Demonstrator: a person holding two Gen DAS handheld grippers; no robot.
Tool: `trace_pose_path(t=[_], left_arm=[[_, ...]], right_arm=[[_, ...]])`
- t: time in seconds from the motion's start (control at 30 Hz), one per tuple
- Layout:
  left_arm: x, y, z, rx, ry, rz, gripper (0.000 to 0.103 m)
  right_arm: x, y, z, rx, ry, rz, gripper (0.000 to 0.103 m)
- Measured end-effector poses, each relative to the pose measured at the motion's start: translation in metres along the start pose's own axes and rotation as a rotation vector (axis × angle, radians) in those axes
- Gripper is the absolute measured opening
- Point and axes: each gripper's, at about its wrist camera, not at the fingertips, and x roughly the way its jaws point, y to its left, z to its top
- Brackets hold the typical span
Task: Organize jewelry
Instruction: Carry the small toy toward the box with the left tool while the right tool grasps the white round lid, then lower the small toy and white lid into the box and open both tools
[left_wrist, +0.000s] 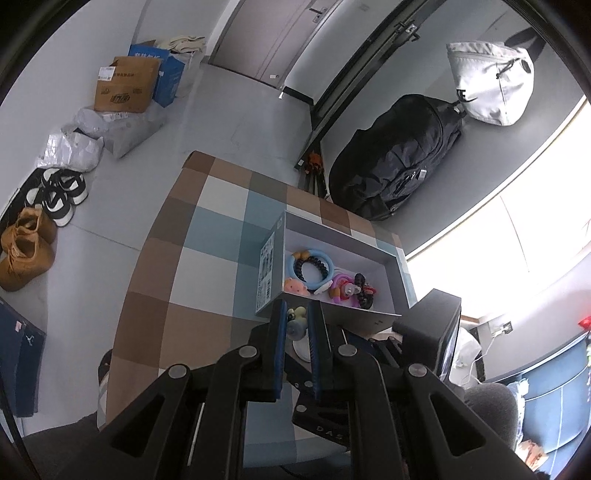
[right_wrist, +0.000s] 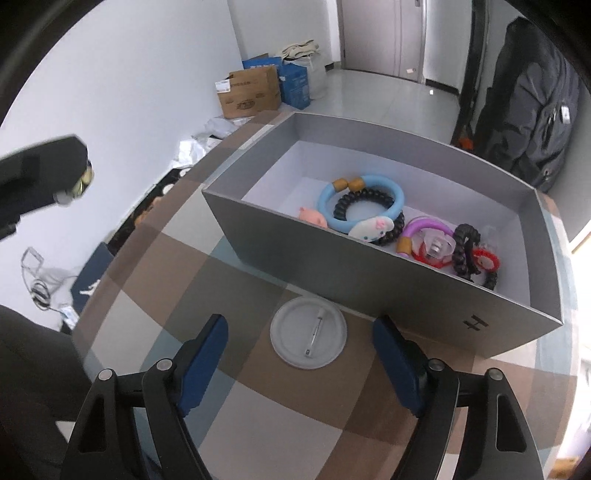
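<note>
A round white badge (right_wrist: 308, 333) lies pin side up on the checkered surface (right_wrist: 192, 258), between the spread, empty right tongs (right_wrist: 300, 363) and just before the grey box (right_wrist: 325, 258). The left tongs (left_wrist: 297, 325) clench a small greenish charm (left_wrist: 296, 322) near that box's edge.

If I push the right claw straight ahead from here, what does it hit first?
Most likely the white round pin badge lying on the checkered table, between the open right claw fingers. Just behind it stands the grey box near wall. Depth is uncertain.
</note>
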Motion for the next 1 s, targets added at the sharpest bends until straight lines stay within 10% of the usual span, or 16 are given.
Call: trace_pose_path(t=[0.47,1.0], left_arm=[[0.005,-0.006,-0.007,0.018,0.036,-0.002,0.007],[0.007,-0.007,-0.008,0.021,0.042,0.016,0.007]], right_arm=[[0.000,0.002,0.001,-0.040,-0.014,-0.055,0.042],[-0.013,-0.010,-0.008,0.023,0.007,0.078,0.042]])
